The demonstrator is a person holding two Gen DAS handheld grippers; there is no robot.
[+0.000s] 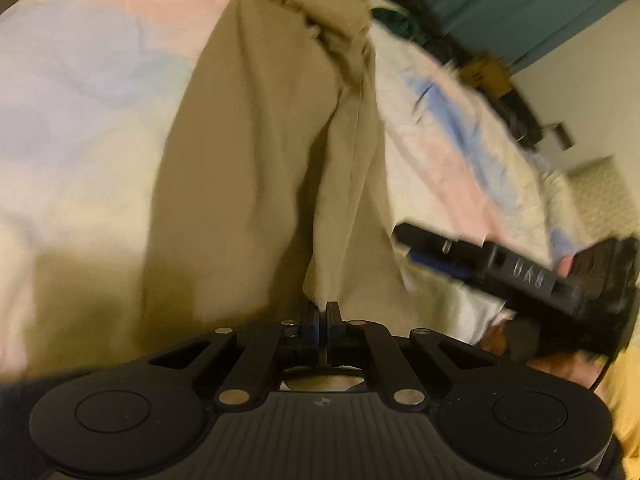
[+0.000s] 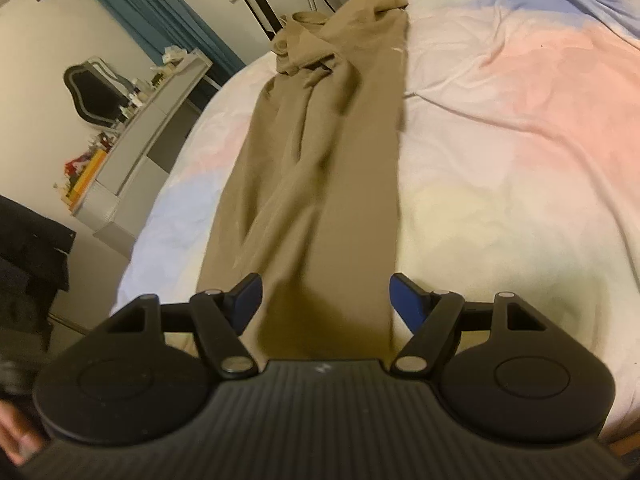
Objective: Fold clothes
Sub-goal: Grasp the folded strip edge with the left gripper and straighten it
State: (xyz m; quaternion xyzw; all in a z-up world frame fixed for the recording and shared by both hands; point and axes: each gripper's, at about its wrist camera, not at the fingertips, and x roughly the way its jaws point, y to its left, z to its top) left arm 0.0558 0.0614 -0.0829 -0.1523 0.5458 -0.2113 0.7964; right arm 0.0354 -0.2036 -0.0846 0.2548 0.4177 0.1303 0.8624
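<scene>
Tan trousers [image 2: 320,152] lie stretched lengthwise on the pastel bedspread [image 2: 500,140], waist end bunched at the far edge. My left gripper [image 1: 322,310] is shut on the near hem of one trouser leg [image 1: 340,200], lifting a fold of the cloth. The trousers show in the left wrist view [image 1: 248,160] running away from it. My right gripper [image 2: 325,292] is open, its blue-padded fingers [image 2: 248,292] astride the near end of the trousers, holding nothing. The right gripper also shows in the left wrist view [image 1: 408,236], to the right of the trousers.
A grey dresser [image 2: 132,152] with clutter and a mirror stands left of the bed by a teal curtain [image 2: 160,12]. A heap of other clothes [image 1: 400,12] lies at the bed's far edge. Dark clothing [image 2: 28,240] hangs at the near left.
</scene>
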